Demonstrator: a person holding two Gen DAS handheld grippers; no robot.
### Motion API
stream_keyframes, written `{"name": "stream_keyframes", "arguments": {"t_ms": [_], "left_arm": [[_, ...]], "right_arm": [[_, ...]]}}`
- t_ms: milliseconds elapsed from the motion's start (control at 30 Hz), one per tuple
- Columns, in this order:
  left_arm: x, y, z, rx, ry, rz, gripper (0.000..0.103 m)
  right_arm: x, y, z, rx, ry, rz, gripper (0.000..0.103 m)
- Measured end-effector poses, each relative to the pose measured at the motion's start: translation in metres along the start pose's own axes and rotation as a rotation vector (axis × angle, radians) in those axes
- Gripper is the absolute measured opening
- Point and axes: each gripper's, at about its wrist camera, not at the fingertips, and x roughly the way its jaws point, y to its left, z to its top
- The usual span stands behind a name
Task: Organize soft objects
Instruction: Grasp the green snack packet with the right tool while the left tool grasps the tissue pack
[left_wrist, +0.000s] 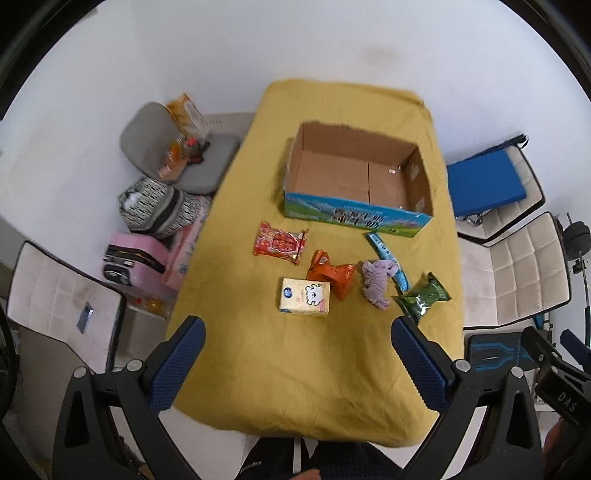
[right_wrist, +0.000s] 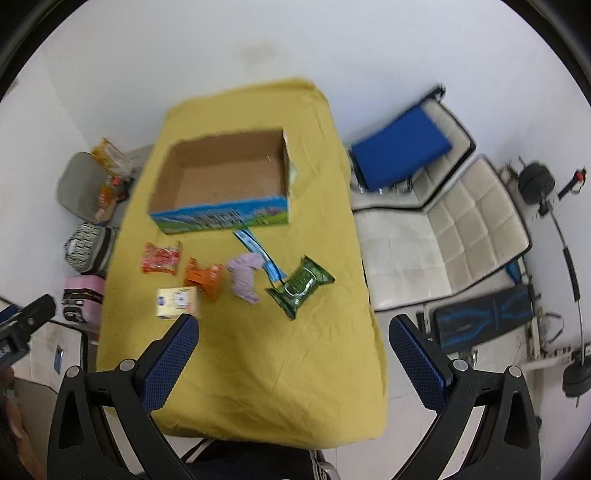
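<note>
An empty open cardboard box (left_wrist: 354, 177) (right_wrist: 221, 184) stands on the far half of the yellow-covered table (left_wrist: 295, 369) (right_wrist: 258, 369). In front of it lie a red snack packet (left_wrist: 279, 243) (right_wrist: 161, 257), an orange packet (left_wrist: 332, 275) (right_wrist: 204, 280), a pale yellow tissue pack (left_wrist: 304, 297) (right_wrist: 177, 302), a crumpled purple cloth (left_wrist: 376, 282) (right_wrist: 244, 277), a blue tube-like packet (left_wrist: 388, 258) (right_wrist: 258, 251) and a green packet (left_wrist: 423, 299) (right_wrist: 300, 286). My left gripper (left_wrist: 297, 332) is open and empty, high above the near table. My right gripper (right_wrist: 293, 332) is open and empty too.
Left of the table are a grey cushion seat with bottles (left_wrist: 173, 155), a striped bag (left_wrist: 159, 208) and a pink case (left_wrist: 136, 262). White padded chairs (right_wrist: 461, 229) with a blue pad (right_wrist: 400, 144) stand to the right, with exercise gear (right_wrist: 535, 184) beyond.
</note>
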Motion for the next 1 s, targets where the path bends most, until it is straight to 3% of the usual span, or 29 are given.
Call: {"name": "stream_keyframes", "arguments": {"t_ms": [200, 333, 467, 767, 1000], "left_arm": [[0.121, 0.0, 0.02, -0.036, 0.172, -0.006, 0.103], [0.204, -0.002, 0.023, -0.043, 0.279, 0.008, 0.103], [0.273, -0.004, 0.021, -0.038, 0.395, 0.016, 0.103], [0.355, 0.001, 0.011, -0.07, 0.565, -0.089, 0.103], [0.361, -0.001, 0.011, -0.06, 0.594, -0.127, 0.103]], "right_arm": [[0.14, -0.017, 0.02, 0.083, 0.146, -0.038, 0.103], [0.237, -0.021, 0.024, 0.15, 0.274, -0.02, 0.103], [0.31, -0.023, 0.022, 0.201, 0.353, -0.018, 0.103], [0.397, -0.023, 0.0, 0.336, 0.451, -0.03, 0.103], [0.428, -0.024, -0.004, 0.423, 0.464, -0.03, 0.099]]}}
